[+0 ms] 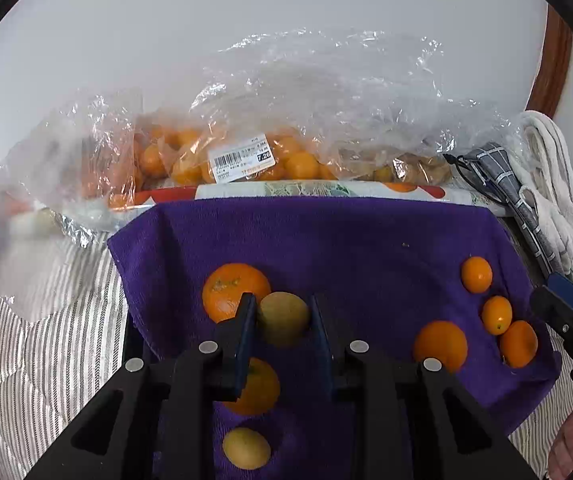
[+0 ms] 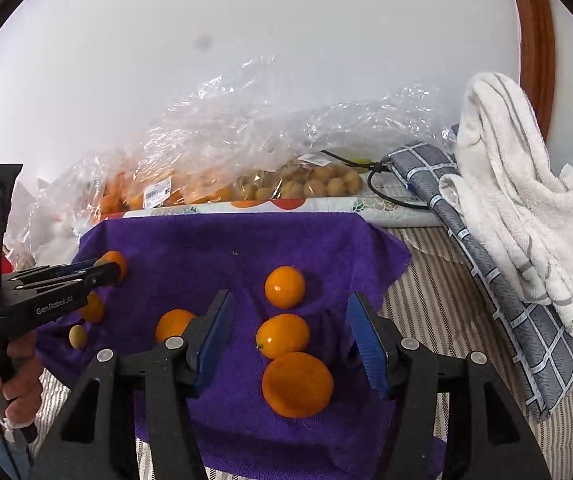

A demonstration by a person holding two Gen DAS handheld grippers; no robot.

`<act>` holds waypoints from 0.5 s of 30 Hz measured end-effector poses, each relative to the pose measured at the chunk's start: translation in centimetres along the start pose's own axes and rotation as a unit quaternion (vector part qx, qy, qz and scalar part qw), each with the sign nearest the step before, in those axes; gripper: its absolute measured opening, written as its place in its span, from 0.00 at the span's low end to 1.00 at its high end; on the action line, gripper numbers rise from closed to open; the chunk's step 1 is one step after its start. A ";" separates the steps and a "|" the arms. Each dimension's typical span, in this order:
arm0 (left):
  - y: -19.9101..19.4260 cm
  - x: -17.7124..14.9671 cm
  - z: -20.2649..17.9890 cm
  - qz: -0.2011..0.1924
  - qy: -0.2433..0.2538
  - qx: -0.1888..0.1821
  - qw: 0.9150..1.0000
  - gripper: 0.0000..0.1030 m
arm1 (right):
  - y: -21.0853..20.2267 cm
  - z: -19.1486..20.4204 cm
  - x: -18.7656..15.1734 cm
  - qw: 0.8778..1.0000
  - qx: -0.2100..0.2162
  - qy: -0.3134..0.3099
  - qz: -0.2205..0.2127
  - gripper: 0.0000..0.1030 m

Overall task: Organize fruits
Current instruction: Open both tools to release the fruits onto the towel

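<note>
A purple towel (image 1: 346,240) (image 2: 214,248) holds loose fruit. My left gripper (image 1: 282,312) has its jaws around a yellow-green fruit (image 1: 284,318), with a small gap on the right side. A large orange (image 1: 232,294) sits just left of it, another orange (image 1: 256,386) and a yellow fruit (image 1: 246,448) lie below. My right gripper (image 2: 290,332) is open above three oranges in a column (image 2: 284,286) (image 2: 282,336) (image 2: 297,384). The same group shows at the right in the left wrist view (image 1: 496,314). Another orange (image 2: 174,324) lies left of the right gripper's left finger.
Clear plastic bags of oranges (image 1: 222,156) and small brown fruit (image 2: 314,184) lie behind the towel on a patterned board (image 1: 326,190). A white towel (image 2: 522,208) and grey checked cloth (image 2: 486,264) lie at the right. Striped fabric (image 1: 54,320) covers the surface.
</note>
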State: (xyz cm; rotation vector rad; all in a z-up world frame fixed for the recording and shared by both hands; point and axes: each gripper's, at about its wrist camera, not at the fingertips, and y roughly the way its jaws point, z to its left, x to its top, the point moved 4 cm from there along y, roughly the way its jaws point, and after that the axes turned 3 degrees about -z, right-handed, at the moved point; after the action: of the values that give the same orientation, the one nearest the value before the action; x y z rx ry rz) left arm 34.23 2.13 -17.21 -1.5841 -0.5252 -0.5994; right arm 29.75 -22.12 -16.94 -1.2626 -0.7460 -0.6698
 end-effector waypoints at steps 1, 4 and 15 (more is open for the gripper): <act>0.0 0.0 0.0 0.000 -0.001 -0.001 1.000 0.25 | 0.0 0.1 0.0 1.000 -0.002 -0.003 -0.002 0.58; -1.1 -0.1 0.4 -0.005 -0.006 0.005 1.000 0.35 | -0.4 0.6 0.0 1.000 -0.008 -0.018 -0.011 0.58; -10.2 -4.7 4.4 -0.061 -0.039 0.027 0.997 0.43 | -2.3 2.4 -0.2 0.999 0.010 -0.027 -0.024 0.58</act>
State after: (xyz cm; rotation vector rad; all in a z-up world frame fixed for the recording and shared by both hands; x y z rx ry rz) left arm 24.34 7.51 -12.83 -1.5374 -0.6951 -0.6127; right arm 27.53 -20.12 -15.45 -1.2517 -0.8280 -0.6685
